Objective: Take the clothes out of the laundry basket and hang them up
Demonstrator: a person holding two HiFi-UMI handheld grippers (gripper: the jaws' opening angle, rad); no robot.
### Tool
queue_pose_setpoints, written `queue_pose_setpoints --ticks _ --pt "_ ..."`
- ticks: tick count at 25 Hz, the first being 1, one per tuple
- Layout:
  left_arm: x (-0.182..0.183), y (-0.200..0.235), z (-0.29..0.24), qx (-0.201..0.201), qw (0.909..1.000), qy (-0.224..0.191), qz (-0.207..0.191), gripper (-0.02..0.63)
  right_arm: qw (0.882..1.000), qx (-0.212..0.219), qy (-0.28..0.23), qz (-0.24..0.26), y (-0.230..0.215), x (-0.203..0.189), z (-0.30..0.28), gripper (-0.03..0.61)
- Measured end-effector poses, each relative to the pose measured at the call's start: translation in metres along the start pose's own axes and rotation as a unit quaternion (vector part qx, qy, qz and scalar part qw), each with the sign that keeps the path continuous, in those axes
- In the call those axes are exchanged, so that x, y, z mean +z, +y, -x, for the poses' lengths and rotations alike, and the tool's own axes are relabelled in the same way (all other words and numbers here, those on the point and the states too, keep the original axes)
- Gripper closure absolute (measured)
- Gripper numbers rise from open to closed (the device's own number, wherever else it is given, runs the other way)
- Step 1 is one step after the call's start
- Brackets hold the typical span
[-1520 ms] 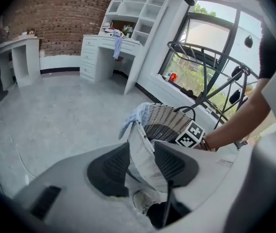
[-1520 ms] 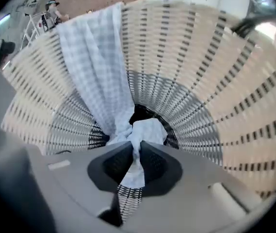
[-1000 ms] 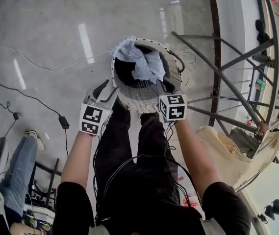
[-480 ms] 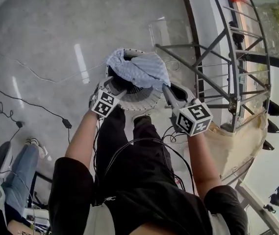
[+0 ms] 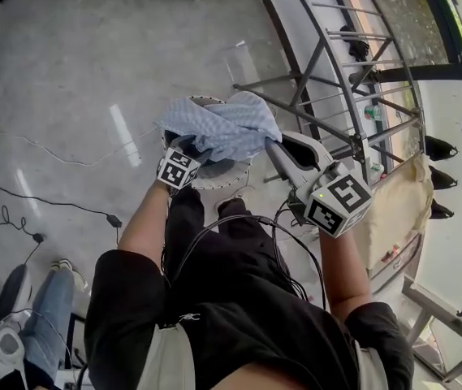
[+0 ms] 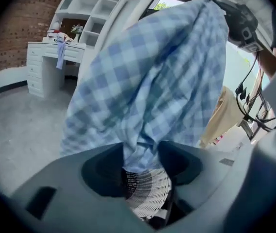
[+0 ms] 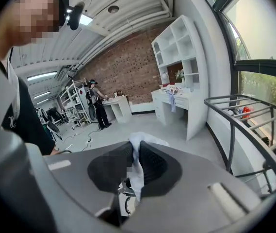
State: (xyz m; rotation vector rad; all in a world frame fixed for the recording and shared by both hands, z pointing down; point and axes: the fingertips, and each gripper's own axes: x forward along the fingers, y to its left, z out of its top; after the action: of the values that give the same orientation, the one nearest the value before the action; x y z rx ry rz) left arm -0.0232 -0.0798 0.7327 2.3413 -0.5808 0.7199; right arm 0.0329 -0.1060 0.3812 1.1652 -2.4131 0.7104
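A blue-and-white checked garment (image 5: pixel 218 128) is hanging spread between my two grippers, directly above the white mesh laundry basket (image 5: pixel 224 179) that is standing on the grey floor at the person's feet. The cloth is covering most of the basket's mouth, so I cannot tell whether its lower end is clear of the rim.

My right gripper (image 5: pixel 271 143) is holding the higher end. In the right gripper view its jaws are standing nearly together, clamped on a pale edge of the fabric (image 7: pixel 137 174). I judge this pinch is carrying the weight, so the piece is draping open instead of staying bunched.

My left gripper (image 5: pixel 185 145) is working lower on the cloth, right over the basket. In the left gripper view a gathered fold (image 6: pixel 152 81) is running down between its jaws and filling the gap, with the basket's mesh (image 6: pixel 150 193) showing just beneath. Those jaws are closing on that fold, I judge to take a second hold for spreading the piece out.

To my right, a dark metal drying rack (image 5: pixel 328 112) is standing near the basket, with a beige cloth (image 5: pixel 401 210) draped over its far side.
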Motion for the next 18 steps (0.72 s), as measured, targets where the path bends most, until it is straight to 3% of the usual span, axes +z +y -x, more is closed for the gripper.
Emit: queue_pose_setpoints --ticks 2,3,7,11,18 --pt "0.022 -0.003 0.007 -0.001 0.9995 -0.025 0.017 0.550 1.000 -0.003 -0.011 0.004 0.001 0.009 0.010 0.527" --pt "0.033 -0.004 0.012 -0.006 0.9989 -0.038 0.027 0.581 1.000 -0.007 -0.018 0.003 0.000 0.014 0.015 0.528" --pt "0.082 -0.007 0.048 -0.021 0.9965 -0.078 0.023 0.586 0.998 -0.038 -0.050 -0.020 -0.027 0.030 0.035 0.528" --pt "0.139 -0.003 0.098 -0.002 0.9923 -0.123 -0.009 0.586 0.995 -0.070 -0.066 -0.024 -0.056 0.040 0.052 0.528" --pt "0.243 -0.021 0.202 0.039 0.9735 -0.197 -0.110 0.586 0.992 -0.113 -0.061 0.019 -0.069 0.049 0.071 0.526"
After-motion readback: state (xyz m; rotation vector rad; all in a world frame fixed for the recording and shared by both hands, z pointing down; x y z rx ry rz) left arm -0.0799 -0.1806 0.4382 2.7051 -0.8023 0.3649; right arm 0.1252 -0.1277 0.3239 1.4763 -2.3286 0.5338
